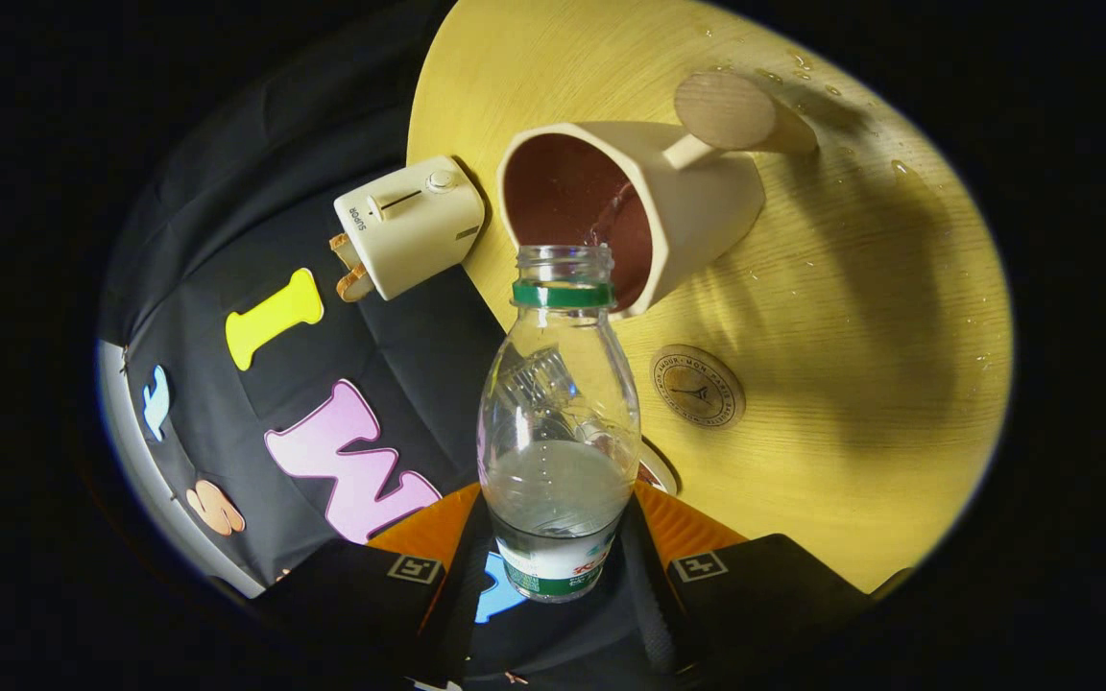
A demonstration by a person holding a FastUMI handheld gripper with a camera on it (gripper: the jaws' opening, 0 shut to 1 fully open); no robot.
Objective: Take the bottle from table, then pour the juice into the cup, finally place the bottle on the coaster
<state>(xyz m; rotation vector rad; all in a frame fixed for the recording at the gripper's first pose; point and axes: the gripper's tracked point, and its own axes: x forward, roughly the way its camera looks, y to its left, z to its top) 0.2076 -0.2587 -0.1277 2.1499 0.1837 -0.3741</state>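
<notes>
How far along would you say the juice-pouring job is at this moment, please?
Done: the bottle is off the table, clamped between both fingers of the gripper, its cap off. In hand: it is tipped toward the cup, a thin stream entering the cup's mouth, liquid remaining inside. Left: finishing the pour and setting the bottle on the coaster, which lies bare.

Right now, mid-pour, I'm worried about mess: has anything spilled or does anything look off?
Yes: clear droplets lie scattered on the table beyond the cup, near the round wooden knob on its handle. The jaws grip the open bottle, and its stream lands inside the cup. The coaster looks dry.
</notes>
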